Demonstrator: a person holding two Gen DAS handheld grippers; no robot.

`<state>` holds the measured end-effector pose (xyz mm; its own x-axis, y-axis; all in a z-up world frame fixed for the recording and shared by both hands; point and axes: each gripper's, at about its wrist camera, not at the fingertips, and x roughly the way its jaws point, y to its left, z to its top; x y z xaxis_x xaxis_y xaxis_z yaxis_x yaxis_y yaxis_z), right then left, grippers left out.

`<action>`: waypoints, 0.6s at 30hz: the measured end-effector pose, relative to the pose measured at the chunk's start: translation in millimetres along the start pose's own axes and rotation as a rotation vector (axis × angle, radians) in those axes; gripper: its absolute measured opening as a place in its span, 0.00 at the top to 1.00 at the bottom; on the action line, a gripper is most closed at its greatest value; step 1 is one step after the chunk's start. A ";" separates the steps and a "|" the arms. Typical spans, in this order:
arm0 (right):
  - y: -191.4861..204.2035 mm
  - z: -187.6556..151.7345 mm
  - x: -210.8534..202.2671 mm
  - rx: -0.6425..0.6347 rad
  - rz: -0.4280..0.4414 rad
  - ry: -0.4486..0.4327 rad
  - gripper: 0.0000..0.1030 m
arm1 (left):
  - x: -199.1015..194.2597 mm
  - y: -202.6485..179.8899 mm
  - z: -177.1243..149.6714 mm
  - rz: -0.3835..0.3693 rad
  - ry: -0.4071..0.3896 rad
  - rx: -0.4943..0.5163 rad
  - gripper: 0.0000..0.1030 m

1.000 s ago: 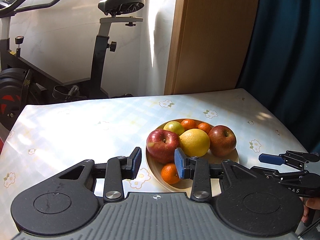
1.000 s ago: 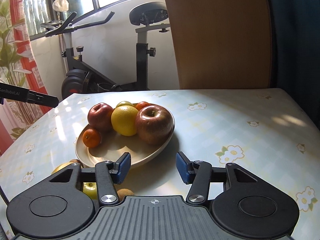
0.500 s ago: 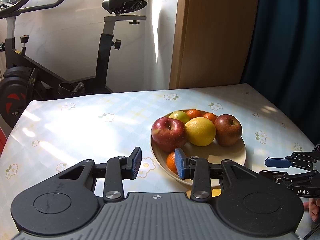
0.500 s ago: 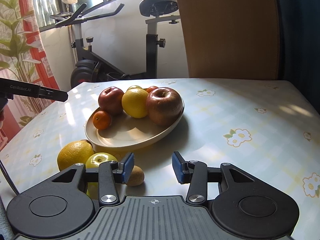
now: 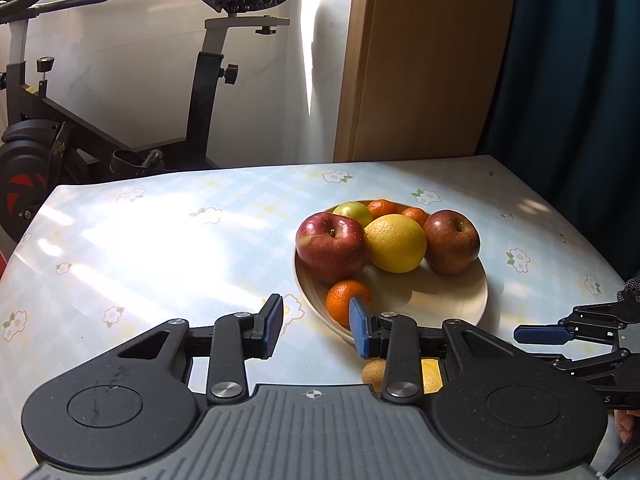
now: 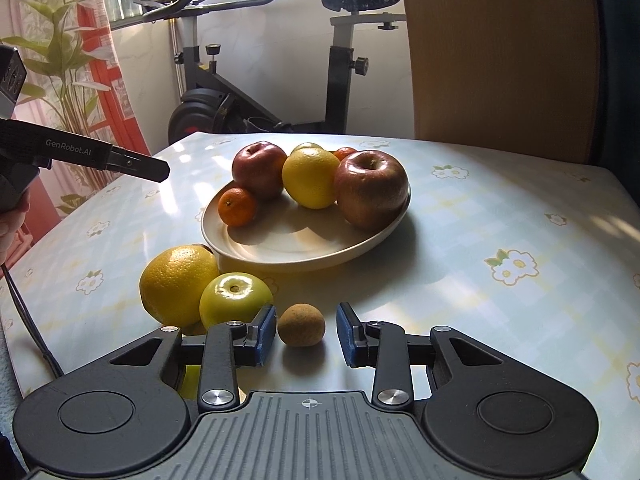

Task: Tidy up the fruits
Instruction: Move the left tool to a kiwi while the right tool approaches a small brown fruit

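A beige plate (image 6: 304, 248) on the table holds two red apples (image 6: 370, 188), a yellow citrus (image 6: 311, 178), a small mandarin (image 6: 237, 207) and more fruit behind. In front of the plate lie a large yellow citrus (image 6: 176, 284), a green apple (image 6: 235, 300) and a brown kiwi (image 6: 301, 325). My right gripper (image 6: 306, 334) is open, its jaws on either side of the kiwi and apart from it. My left gripper (image 5: 316, 324) is open and empty, just left of the plate's (image 5: 448, 304) near rim, by the mandarin (image 5: 346, 296).
The table has a pale flowered cloth (image 5: 160, 240). An exercise bike (image 5: 120, 120) stands behind the table, a wooden panel (image 5: 420, 60) and dark curtain (image 5: 568, 80) at the back right. A plant (image 6: 68, 60) stands at the left. The other gripper (image 6: 80, 152) shows at the left edge.
Both grippers have drawn back toward me. The loose citrus, green apple and kiwi have come into the right wrist view, and the kiwi now lies between the right jaws.
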<state>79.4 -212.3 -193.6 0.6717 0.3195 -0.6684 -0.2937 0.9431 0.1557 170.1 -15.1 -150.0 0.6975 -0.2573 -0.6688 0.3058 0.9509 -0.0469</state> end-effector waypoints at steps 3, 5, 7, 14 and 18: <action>-0.3 0.3 2.7 -0.002 0.003 0.017 0.71 | -0.1 -0.4 -1.1 -0.006 0.006 0.004 0.63; -1.2 0.2 4.4 -0.001 0.012 0.029 0.72 | 0.3 -0.4 -1.7 -0.009 0.010 0.006 0.63; -2.3 0.1 4.8 0.001 0.014 0.031 0.72 | 0.9 0.3 -2.7 -0.016 0.017 0.005 0.63; -3.3 0.1 5.2 0.008 0.033 0.039 0.76 | 10.4 3.9 -9.2 -0.057 0.074 -0.010 0.63; -3.3 -0.8 4.1 0.013 0.027 0.032 0.77 | 16.7 8.4 -15.0 -0.081 0.107 -0.041 0.63</action>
<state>82.6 -214.1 -197.4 0.6413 0.3424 -0.6867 -0.3025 0.9353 0.1838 174.6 -8.8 -172.7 0.5982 -0.3156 -0.7366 0.3300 0.9346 -0.1324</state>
